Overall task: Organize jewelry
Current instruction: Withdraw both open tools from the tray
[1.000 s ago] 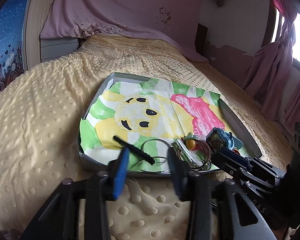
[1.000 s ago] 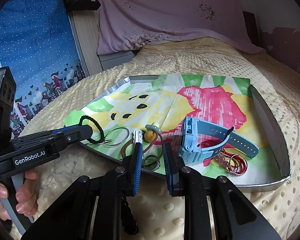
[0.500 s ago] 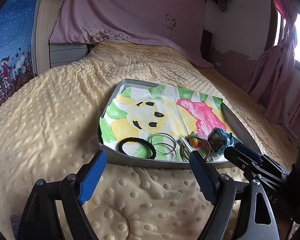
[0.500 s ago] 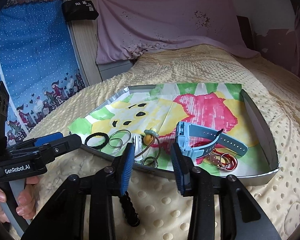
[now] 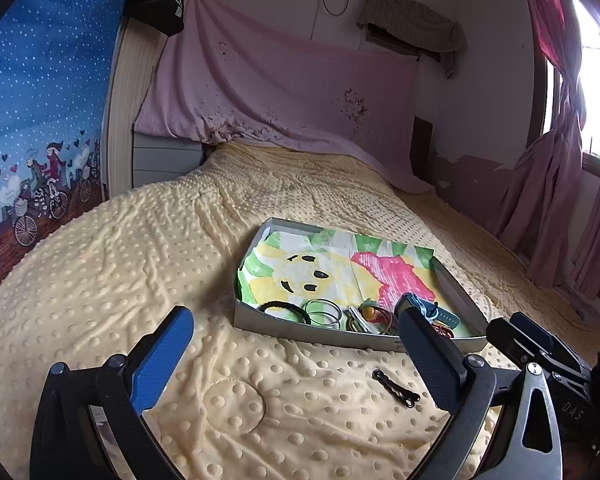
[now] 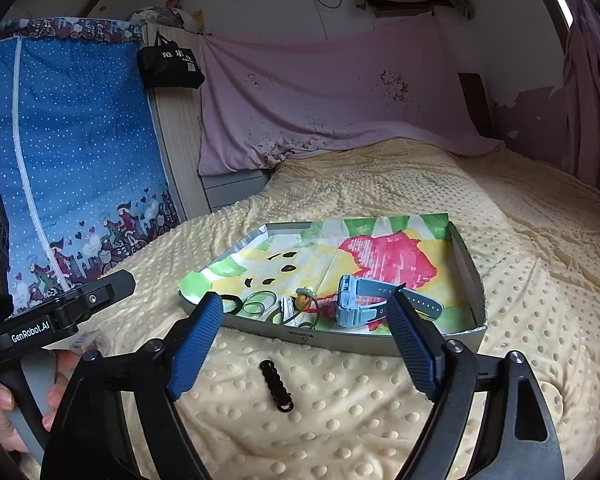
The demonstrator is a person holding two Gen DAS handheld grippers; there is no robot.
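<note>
Home bedroom: bed [image 5: 260,208], curtains [image 5: 556,200].

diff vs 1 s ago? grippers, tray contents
Both grippers backed away from the tray and their jaws are opening, nothing between them. The left gripper let go of the black elastic hair tie, now lying in the grey tray. The right gripper is empty too. Blue watch, thin metal bangles and black hair clip on the blanket unchanged.

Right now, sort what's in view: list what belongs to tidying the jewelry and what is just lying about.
For the job:
- tray
- blue watch
- black hair tie
- metal bangles
- black hair clip, on the blanket outside the tray
- left gripper and right gripper, both opening, nothing between their jaws

Lying about:
- yellow blanket
- black bag
- pink cloth
</note>
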